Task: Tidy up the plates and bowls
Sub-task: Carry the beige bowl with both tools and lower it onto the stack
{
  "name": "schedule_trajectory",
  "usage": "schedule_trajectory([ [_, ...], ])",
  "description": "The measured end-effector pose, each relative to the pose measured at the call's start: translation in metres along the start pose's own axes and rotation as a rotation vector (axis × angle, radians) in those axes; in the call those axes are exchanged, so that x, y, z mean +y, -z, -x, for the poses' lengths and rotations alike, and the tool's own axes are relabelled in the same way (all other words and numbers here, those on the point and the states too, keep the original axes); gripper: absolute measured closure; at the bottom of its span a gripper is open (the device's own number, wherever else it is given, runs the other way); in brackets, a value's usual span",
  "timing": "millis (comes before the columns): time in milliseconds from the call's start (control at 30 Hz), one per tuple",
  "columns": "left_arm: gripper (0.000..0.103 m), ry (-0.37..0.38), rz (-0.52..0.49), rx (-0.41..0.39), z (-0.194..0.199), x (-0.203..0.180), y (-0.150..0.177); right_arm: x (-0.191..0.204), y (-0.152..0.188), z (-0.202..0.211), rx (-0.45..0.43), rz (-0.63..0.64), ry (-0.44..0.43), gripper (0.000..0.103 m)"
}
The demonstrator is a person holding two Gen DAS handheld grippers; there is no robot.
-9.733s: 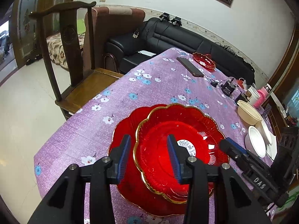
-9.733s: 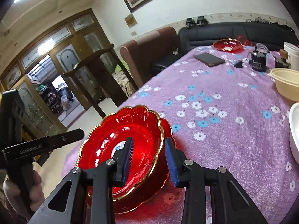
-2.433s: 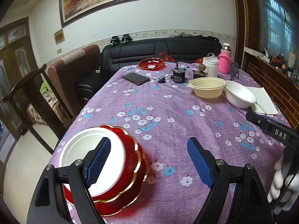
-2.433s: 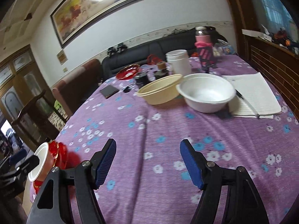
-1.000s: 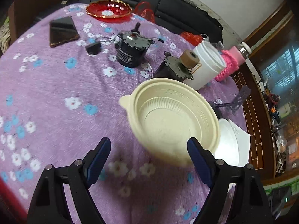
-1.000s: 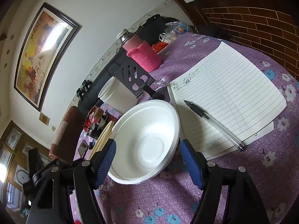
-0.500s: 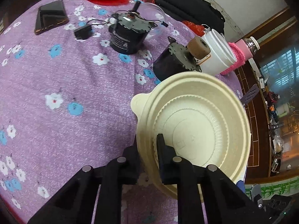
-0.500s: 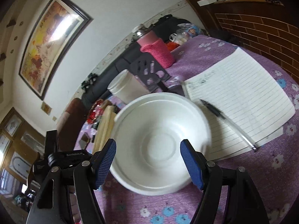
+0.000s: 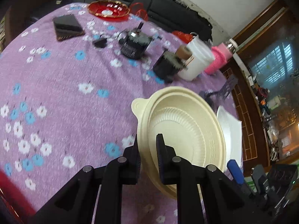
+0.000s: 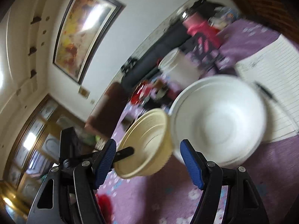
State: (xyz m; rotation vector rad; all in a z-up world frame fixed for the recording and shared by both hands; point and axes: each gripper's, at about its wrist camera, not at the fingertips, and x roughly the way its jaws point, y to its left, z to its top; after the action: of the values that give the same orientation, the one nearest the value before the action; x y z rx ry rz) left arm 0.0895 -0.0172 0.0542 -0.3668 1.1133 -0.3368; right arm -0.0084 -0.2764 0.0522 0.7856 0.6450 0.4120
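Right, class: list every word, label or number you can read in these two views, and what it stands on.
Nothing here is readable.
Label on the black motor: blurred.
Sticker in the red plate: too small.
Handwriting on the lined notebook: blurred.
The cream bowl in the left claw: no text.

Ribbed bowl point(image 10: 147, 143) left of smooth bowl point(image 10: 218, 125), notebook point(image 10: 271, 85) behind.

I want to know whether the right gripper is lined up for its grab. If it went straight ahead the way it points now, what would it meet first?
Probably the round white foam bowl, which lies past the open right gripper. The cream plastic bowl held by the left gripper sits closer on the left; blur leaves depth unclear.
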Motion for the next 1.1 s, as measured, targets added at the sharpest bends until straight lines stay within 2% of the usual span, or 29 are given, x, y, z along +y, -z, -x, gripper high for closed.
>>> schedule_trajectory([
  [167, 0.09, -0.03, 0.056, 0.031, -0.007, 0.027, 0.013, 0.002, 0.008, -0.012, 0.109, -0.068, -0.079, 0.027],
  [267, 0.09, -0.051, 0.07, 0.045, -0.011, 0.037, 0.018, 0.005, 0.013, -0.022, 0.155, -0.061, -0.019, 0.027],
  [400, 0.089, -0.065, 0.071, 0.035, -0.013, 0.04, 0.019, 0.009, 0.017, -0.033, 0.188, -0.039, -0.006, 0.027],
  [500, 0.088, -0.065, 0.065, 0.046, -0.019, 0.038, 0.018, 0.008, 0.022, -0.045, 0.197, -0.009, 0.061, 0.027],
  [567, 0.088, -0.066, 0.047, 0.056, -0.025, 0.034, 0.019, -0.001, 0.024, -0.052, 0.196, -0.019, 0.084, 0.033],
  [667, 0.088, -0.087, 0.016, 0.05, -0.028, 0.027, 0.021, -0.014, 0.025, -0.06, 0.181, -0.023, 0.139, 0.052],
  [733, 0.088, -0.089, 0.007, 0.049, -0.028, 0.023, 0.022, -0.021, 0.026, -0.068, 0.184, -0.022, 0.151, 0.071],
  [800, 0.088, -0.094, 0.002, 0.05, -0.027, 0.021, 0.024, -0.022, 0.026, -0.069, 0.173, -0.017, 0.161, 0.079],
  [967, 0.088, -0.122, -0.023, 0.0, -0.009, 0.018, 0.027, -0.005, 0.027, -0.058, 0.134, 0.055, 0.144, 0.082],
  [1100, 0.088, -0.147, -0.047, -0.068, 0.028, 0.016, 0.034, 0.021, 0.033, -0.048, 0.114, 0.115, 0.102, 0.083],
])
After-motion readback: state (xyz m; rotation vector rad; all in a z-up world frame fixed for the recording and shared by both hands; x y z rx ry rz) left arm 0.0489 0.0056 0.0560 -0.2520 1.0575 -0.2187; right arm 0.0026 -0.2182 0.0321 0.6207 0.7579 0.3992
